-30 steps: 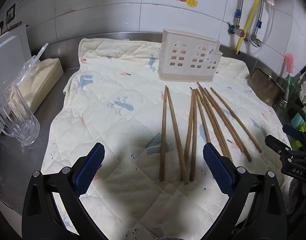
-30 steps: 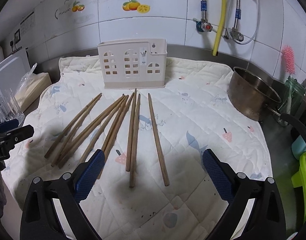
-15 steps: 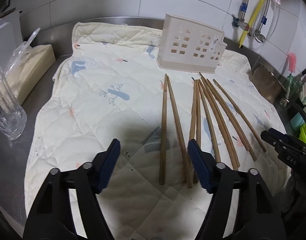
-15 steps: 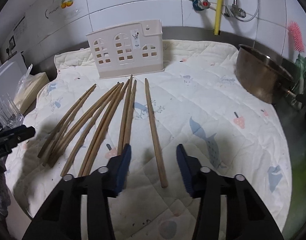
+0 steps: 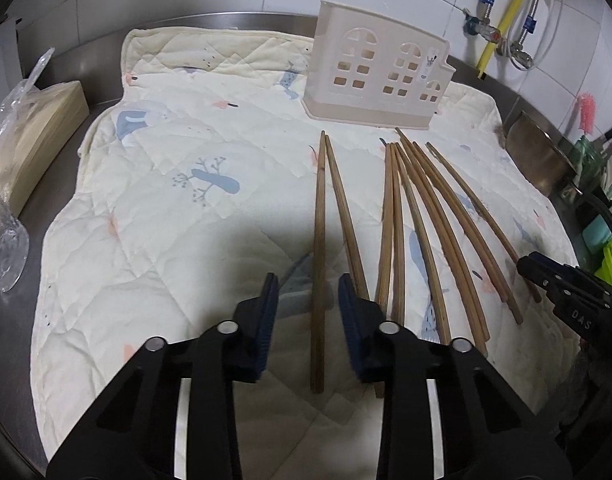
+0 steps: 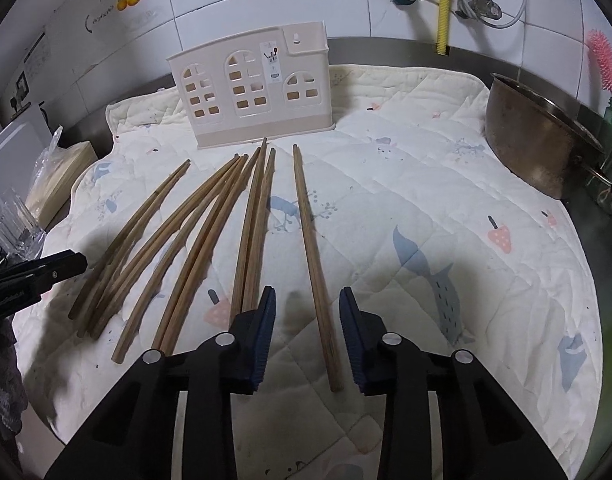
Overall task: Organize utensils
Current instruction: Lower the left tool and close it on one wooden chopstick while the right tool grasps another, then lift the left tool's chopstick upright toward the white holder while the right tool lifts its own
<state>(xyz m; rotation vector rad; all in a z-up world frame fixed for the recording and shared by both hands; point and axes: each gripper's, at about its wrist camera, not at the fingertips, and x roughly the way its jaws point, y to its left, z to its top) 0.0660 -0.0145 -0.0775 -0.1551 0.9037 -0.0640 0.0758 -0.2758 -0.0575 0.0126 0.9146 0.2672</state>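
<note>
Left gripper: my left gripper (image 5: 308, 304) has ribbed blue pads on black arms; its jaws are closing with the leftmost chopstick (image 5: 318, 264) between them, gaps still showing on both sides, nothing gripped.
Right gripper: my right gripper (image 6: 308, 316) is built the same; its jaws are closing around the rightmost chopstick (image 6: 314, 264), pads clear of it.
Chopsticks: slim brown wooden sticks, slightly tapered, lying fanned on the mat (image 5: 166, 208), thin tips toward the holder (image 5: 376, 72); the middle bunch (image 6: 194, 236) lies crowded, some touching.
Holder: beige plastic box with arched window cut-outs, upright at the far end of the mat.
Mat: cream quilted cloth, diamond stitching, pale prints of whales and deer, a little wrinkled.
Hard to see: the near ends of several sticks vanish behind my left gripper's right arm; I cannot count the bunch exactly.
Room: steel counter (image 5: 10, 320), white tiled wall (image 6: 346, 4) with fruit stickers, a yellow hose (image 6: 443, 4), a metal pot (image 6: 534, 140) at the right, a glass (image 5: 4, 248) cut off at the left.
</note>
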